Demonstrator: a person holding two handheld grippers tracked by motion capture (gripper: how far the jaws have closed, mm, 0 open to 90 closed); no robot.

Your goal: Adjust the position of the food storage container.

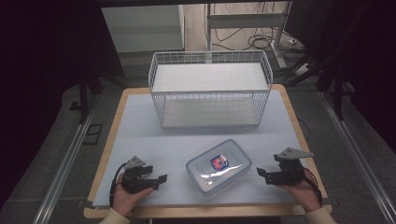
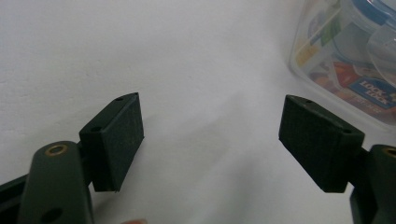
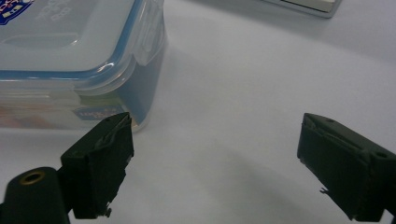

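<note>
The person's hands rest at the table's (image 1: 140,140) near edge, each claw released: left claw (image 1: 161,178), right claw (image 1: 259,172). The lidded container (image 1: 219,166) lies between them, untouched, seemingly flanked for a two-sided grab. Beyond stands a wire basket (image 1: 210,88).

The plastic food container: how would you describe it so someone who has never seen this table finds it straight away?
Start at the white wire basket at the far side of the pale blue table top, then come toward the person. The clear rectangular plastic container with a blue-sealed clip lid lies flat and slightly turned, between the left gripper and right gripper. A red and blue label marks its lid; both grippers stand open, apart from it.
</note>
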